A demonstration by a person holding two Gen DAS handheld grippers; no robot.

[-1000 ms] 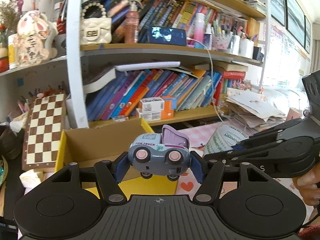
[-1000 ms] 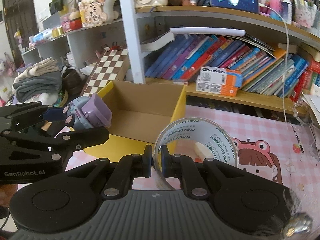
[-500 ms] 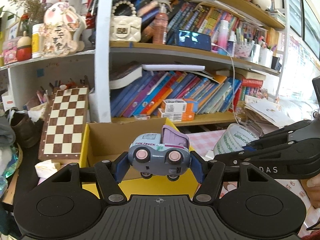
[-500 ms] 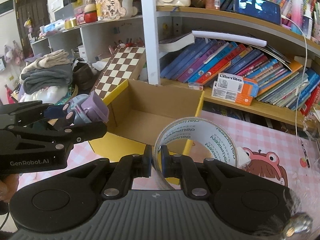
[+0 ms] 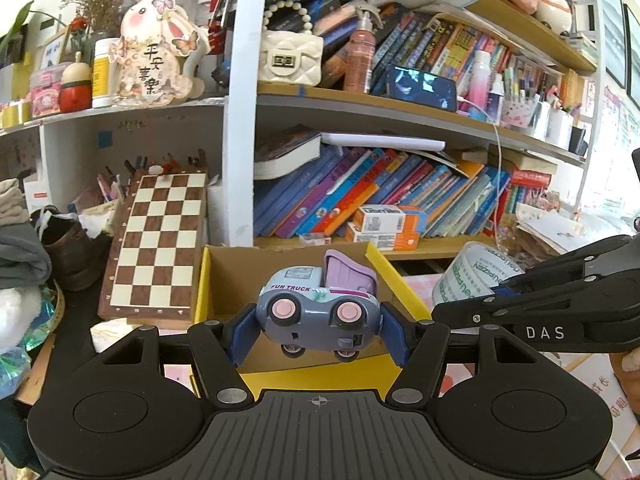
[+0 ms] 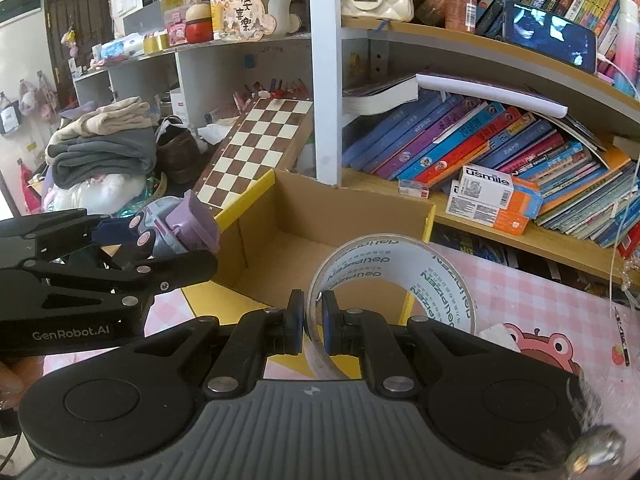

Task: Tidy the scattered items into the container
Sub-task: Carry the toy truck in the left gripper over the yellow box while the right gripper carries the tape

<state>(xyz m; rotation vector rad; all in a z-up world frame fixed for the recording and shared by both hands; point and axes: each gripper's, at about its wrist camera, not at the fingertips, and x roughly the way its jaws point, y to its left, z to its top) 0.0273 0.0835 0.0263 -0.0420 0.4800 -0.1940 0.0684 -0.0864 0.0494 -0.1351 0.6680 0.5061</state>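
My left gripper [image 5: 318, 330] is shut on a grey and lilac toy truck [image 5: 316, 308], held on its side just before the near wall of an open cardboard box [image 5: 228, 280] with yellow flaps. My right gripper [image 6: 308, 322] is shut on the wall of a clear tape roll [image 6: 400, 276] printed in green, held up over the box's near right corner. In the right wrist view the box [image 6: 304, 216] shows a bare brown floor, and the left gripper [image 6: 120, 240] with the toy truck [image 6: 176, 228] hangs at its left side. The tape roll [image 5: 476, 276] shows at the right of the left wrist view.
A chessboard [image 5: 160, 240] leans against the shelf left of the box. Leaning books [image 6: 460, 140] and an orange and white carton [image 6: 496, 200] fill the shelf behind it. Folded clothes [image 6: 104, 148] pile at far left. The pink checked tablecloth [image 6: 532, 300] spreads right of the box.
Both grippers have moved toward the box, which now sits nearer and more central in both views. Each keeps its hold, the left on the truck and the right on the tape.
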